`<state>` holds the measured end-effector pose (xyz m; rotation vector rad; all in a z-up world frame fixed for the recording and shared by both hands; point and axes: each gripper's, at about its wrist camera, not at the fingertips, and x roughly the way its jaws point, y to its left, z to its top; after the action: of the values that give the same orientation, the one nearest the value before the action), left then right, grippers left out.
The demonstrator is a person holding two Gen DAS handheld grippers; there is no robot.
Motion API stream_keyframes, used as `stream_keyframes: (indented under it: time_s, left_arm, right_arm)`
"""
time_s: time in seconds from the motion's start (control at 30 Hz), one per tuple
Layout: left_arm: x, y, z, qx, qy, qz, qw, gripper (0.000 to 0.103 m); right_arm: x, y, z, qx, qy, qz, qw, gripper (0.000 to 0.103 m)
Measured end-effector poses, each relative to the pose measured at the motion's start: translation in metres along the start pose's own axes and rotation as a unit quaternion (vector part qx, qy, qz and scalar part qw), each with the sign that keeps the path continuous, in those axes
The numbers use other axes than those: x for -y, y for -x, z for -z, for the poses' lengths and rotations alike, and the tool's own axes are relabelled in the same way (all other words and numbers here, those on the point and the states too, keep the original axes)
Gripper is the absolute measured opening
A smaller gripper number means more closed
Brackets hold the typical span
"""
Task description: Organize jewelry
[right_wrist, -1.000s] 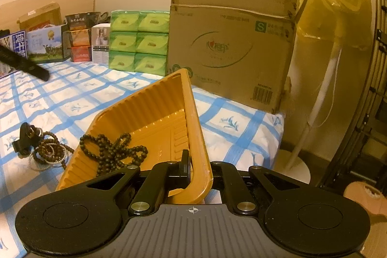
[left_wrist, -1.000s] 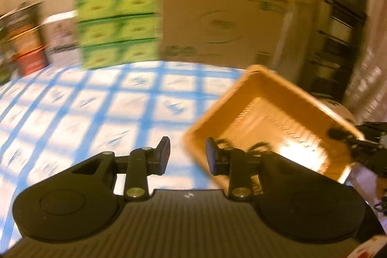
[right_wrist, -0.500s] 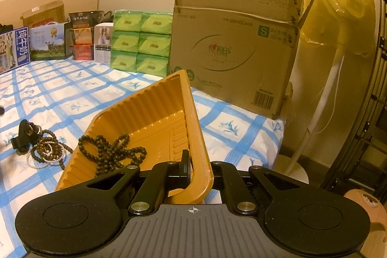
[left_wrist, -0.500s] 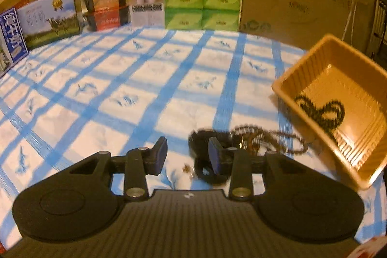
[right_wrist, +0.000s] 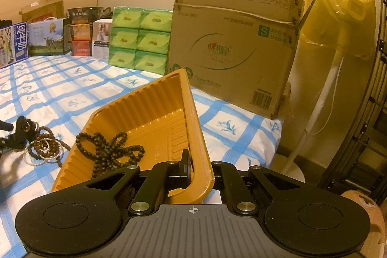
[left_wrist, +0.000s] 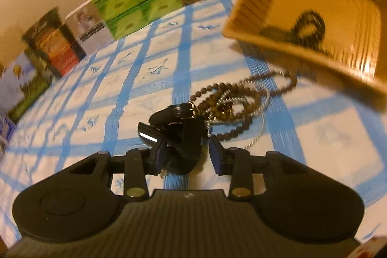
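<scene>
An orange plastic tray (right_wrist: pixel 154 103) holds a dark bead necklace (right_wrist: pixel 111 151). My right gripper (right_wrist: pixel 200 171) is shut on the tray's near corner and tilts it up. The tray also shows in the left wrist view (left_wrist: pixel 326 16), blurred. On the blue-checked cloth lies a heap of brown bead strings and a silver chain (left_wrist: pixel 232 103) joined to a black tassel piece (left_wrist: pixel 179 134). The heap also shows in the right wrist view (right_wrist: pixel 43 149). My left gripper (left_wrist: pixel 187 156) is open, its fingers on either side of the black piece.
Along the back stand green tissue packs (right_wrist: pixel 139 38), a big cardboard box (right_wrist: pixel 232 50), small boxes and milk cartons (right_wrist: pixel 14 45). A fan under a yellow bag (right_wrist: pixel 338 16) stands off the table's right edge. The cloth (right_wrist: pixel 60 88) stretches to the left.
My left gripper has dropped down and forward onto the heap, so the black piece now sits between its fingers. My right gripper still holds the tray, nearly unmoved.
</scene>
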<state>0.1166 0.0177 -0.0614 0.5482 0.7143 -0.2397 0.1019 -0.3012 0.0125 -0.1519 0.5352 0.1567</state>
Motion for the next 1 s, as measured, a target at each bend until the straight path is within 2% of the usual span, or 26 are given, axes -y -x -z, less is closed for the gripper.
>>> stream_keyframes:
  time_s: [0.07,0.1,0.13,0.2,0.33,0.5,0.7,1.0]
  left_arm:
    - [0.007,-0.005,0.002,-0.006,-0.032,-0.017,0.9993,0.034]
    - [0.009,-0.007,0.003,-0.01,-0.041,-0.022,0.9989,0.032]
    - [0.01,-0.008,0.004,-0.012,-0.049,-0.027,0.9983,0.025]
    - [0.012,-0.009,0.006,-0.014,-0.067,-0.031,0.9972,0.023]
    - [0.009,-0.006,0.005,-0.016,-0.076,-0.029,0.9966,0.021]
    - [0.001,0.006,-0.002,-0.003,-0.07,-0.025,0.9972,0.02]
    - [-0.023,0.023,-0.011,0.013,-0.012,-0.014,0.9997,0.02]
    - [-0.048,0.042,-0.011,0.022,0.021,-0.025,0.9992,0.02]
  right_arm:
    - [0.0,0.0,0.0,0.0,-0.001,0.001,1.0,0.005]
    - [0.0,0.0,0.0,0.0,-0.001,0.002,1.0,0.005]
    - [0.0,0.0,0.0,0.0,-0.001,0.002,1.0,0.005]
    - [0.0,0.0,0.0,0.0,-0.001,0.002,1.0,0.005]
    - [0.0,0.0,0.0,0.0,-0.001,0.002,1.0,0.005]
    - [0.0,0.0,0.0,0.0,0.0,0.002,1.0,0.005]
    - [-0.001,0.001,-0.003,0.002,0.001,0.003,1.0,0.005]
    - [-0.008,0.004,-0.006,0.006,0.006,0.003,1.0,0.006]
